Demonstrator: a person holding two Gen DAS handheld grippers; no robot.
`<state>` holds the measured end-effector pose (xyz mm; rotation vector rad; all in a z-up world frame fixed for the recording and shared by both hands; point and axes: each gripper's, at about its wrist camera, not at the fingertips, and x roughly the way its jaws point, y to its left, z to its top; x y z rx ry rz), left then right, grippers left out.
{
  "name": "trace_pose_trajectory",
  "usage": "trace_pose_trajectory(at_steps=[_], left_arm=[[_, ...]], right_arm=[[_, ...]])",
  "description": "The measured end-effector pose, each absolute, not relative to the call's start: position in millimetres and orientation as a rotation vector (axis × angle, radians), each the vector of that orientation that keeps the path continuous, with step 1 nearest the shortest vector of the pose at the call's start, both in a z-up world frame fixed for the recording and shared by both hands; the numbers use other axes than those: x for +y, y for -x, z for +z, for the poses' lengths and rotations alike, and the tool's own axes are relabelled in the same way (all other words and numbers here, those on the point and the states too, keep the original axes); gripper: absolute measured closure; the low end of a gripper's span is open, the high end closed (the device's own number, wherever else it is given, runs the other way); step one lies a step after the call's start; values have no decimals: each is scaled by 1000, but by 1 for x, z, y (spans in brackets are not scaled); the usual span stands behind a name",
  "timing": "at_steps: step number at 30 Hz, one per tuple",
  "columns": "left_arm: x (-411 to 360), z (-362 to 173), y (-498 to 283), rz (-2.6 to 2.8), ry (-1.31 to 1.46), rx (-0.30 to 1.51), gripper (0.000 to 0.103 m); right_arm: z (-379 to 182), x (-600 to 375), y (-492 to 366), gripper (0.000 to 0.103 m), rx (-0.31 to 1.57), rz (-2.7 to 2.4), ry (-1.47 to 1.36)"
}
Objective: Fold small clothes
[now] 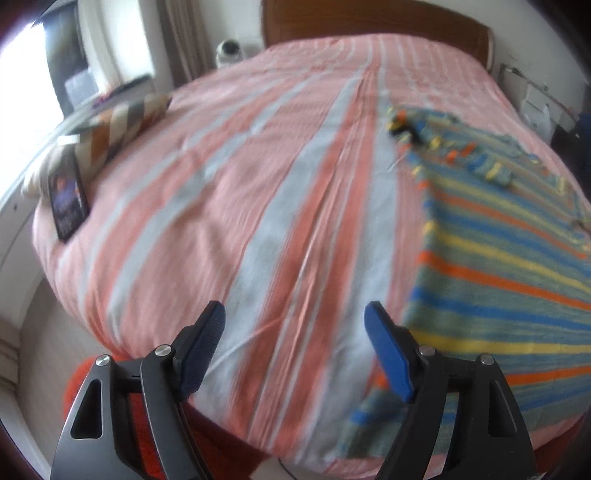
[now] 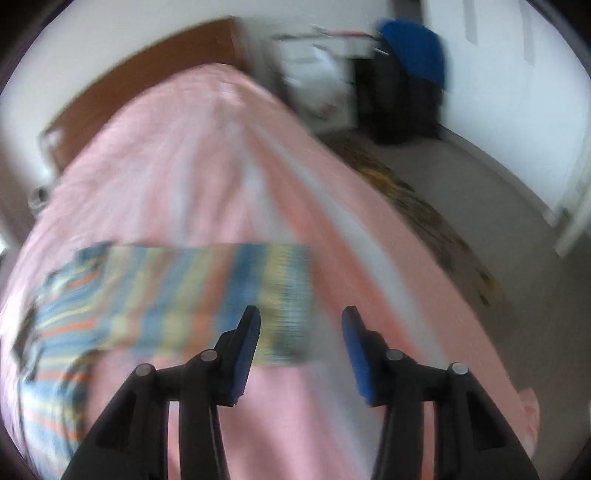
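Note:
A small striped knit garment point(image 1: 509, 266), grey-green with blue, yellow and orange bands, lies flat on the pink-and-white striped bedspread point(image 1: 229, 206). In the left wrist view it fills the right side, its near corner reaching the bed's front edge. My left gripper point(image 1: 295, 325) hangs open over the bedspread just left of the garment, nothing between its blue pads. In the blurred right wrist view the garment point(image 2: 192, 295) lies to the left and ahead, one folded band stretching to the right. My right gripper point(image 2: 301, 328) is open above the band's right end, empty.
A wooden headboard point(image 1: 369, 22) stands at the far end. A patterned cushion point(image 1: 125, 118) and a dark book point(image 1: 68, 199) lie at the bed's left edge. Right of the bed are carpet point(image 2: 480, 206), a rug, white drawers point(image 2: 314, 74) and a blue item point(image 2: 413, 51).

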<state>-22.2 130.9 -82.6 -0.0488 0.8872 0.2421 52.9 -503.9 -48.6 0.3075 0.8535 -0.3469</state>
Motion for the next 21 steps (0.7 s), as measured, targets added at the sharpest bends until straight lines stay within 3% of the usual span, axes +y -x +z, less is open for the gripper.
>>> trace_pose_trajectory(at_steps=[5, 7, 10, 15, 21], left_arm=[[104, -24, 2, 120, -22, 787, 17], [90, -3, -14, 71, -67, 746, 12], [57, 14, -49, -62, -168, 728, 12], [-25, -29, -108, -378, -511, 775, 13], [-43, -99, -174, -383, -583, 962, 31]], right_arm=[[-80, -469, -77, 56, 918, -130, -357], [-102, -467, -74, 64, 960, -188, -345], [-94, -450, -57, 64, 948, -256, -274], [-72, -408, 1, 62, 900, -139, -252], [-78, -370, 68, 58, 853, -112, -238]])
